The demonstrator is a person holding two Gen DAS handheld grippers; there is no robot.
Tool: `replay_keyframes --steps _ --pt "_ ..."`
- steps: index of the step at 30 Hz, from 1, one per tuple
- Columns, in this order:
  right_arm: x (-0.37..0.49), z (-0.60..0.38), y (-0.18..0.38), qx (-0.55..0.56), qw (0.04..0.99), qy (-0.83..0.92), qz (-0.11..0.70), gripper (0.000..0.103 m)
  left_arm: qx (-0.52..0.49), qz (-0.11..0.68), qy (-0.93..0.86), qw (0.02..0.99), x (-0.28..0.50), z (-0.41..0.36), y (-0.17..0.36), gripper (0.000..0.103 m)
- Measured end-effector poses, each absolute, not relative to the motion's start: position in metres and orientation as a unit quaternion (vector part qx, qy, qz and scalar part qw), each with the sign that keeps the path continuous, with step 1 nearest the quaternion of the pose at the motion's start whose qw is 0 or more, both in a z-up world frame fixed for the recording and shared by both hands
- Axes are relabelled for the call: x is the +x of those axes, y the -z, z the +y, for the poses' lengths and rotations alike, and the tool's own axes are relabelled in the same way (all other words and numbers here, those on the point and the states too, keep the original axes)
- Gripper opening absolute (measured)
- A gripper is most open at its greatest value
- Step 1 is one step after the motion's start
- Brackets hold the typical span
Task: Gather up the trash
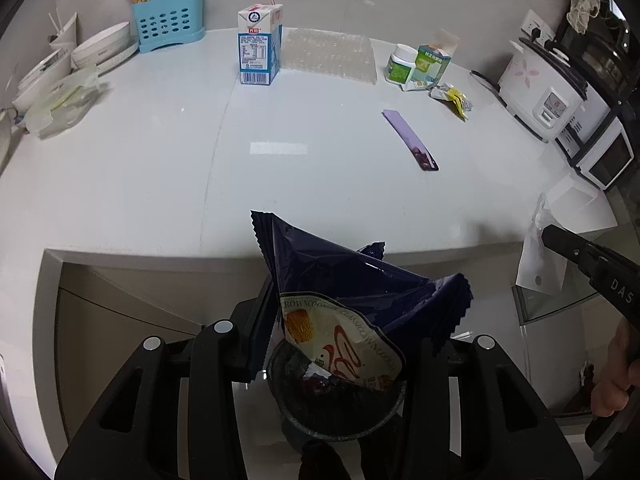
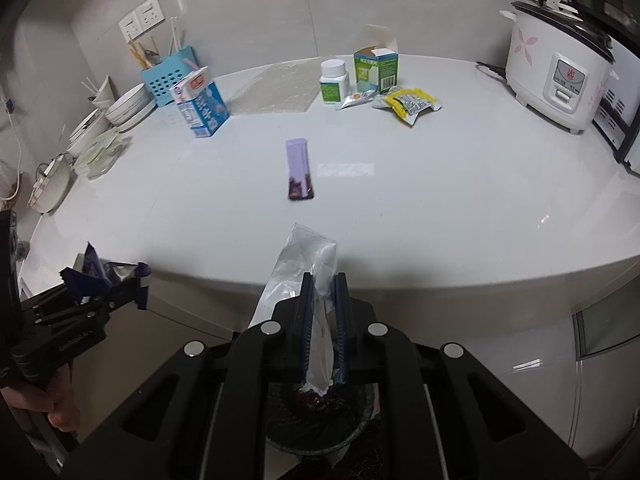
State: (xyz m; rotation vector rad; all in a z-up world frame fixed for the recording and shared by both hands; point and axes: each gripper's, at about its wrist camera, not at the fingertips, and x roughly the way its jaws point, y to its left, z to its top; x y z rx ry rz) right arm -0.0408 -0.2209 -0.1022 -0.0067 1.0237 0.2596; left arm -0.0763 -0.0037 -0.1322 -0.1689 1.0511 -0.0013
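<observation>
My left gripper point(image 1: 352, 332) is shut on a crumpled dark blue cookie wrapper point(image 1: 344, 280), held just off the counter's front edge. A round dark bin point(image 1: 292, 416) sits directly below it. My right gripper point(image 2: 325, 280) is shut on a clear plastic wrapper point(image 2: 304, 256), which hangs down toward the same bin point(image 2: 360, 432). In the right wrist view the left gripper point(image 2: 112, 284) and its blue wrapper point(image 2: 90, 274) show at the left. On the white counter point(image 2: 440, 200) lie a purple sachet point(image 2: 299, 168), a yellow wrapper point(image 2: 408, 104) and a milk carton point(image 2: 200, 104).
At the back stand a white pill bottle point(image 2: 334, 80), a green box point(image 2: 376, 70) and a bubble-wrap sheet point(image 2: 276, 88). A rice cooker point(image 2: 560, 72) is on the right. A blue utensil holder point(image 1: 168, 20) and stacked bowls point(image 1: 104, 44) are on the left.
</observation>
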Motion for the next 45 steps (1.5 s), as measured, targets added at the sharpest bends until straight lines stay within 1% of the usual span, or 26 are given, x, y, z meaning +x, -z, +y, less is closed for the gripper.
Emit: replay_keyframes --steps 6,11,19,23,30,37,45 --pt "-0.075 -0.213 0.116 -0.002 0.855 -0.14 0.5 0.01 -0.081 0.506 0.008 0.859 -0.103 -0.008 0.147 0.04" --pt "-0.089 -0.211 0.142 0.009 0.841 -0.144 0.522 0.01 -0.076 0.516 0.013 0.853 -0.117 -0.01 0.166 0.04" --pt "-0.096 -0.2 0.189 0.02 0.82 -0.159 0.55 0.01 -0.086 0.532 0.011 0.842 -0.133 -0.003 0.197 0.04" --pt "-0.096 -0.19 0.21 0.006 0.808 -0.168 0.565 0.01 -0.098 0.541 0.004 0.836 -0.138 0.003 0.211 0.04" --pt "-0.094 -0.181 0.244 0.017 0.786 -0.173 0.594 0.01 -0.092 0.553 -0.004 0.828 -0.143 0.008 0.226 0.04" --pt "-0.095 -0.167 0.28 -0.018 0.763 -0.168 0.624 0.01 -0.095 0.564 -0.014 0.82 -0.145 0.014 0.235 0.04" --pt "-0.103 -0.152 0.308 -0.059 0.74 -0.175 0.647 0.01 -0.106 0.572 -0.02 0.813 -0.148 0.016 0.243 0.041"
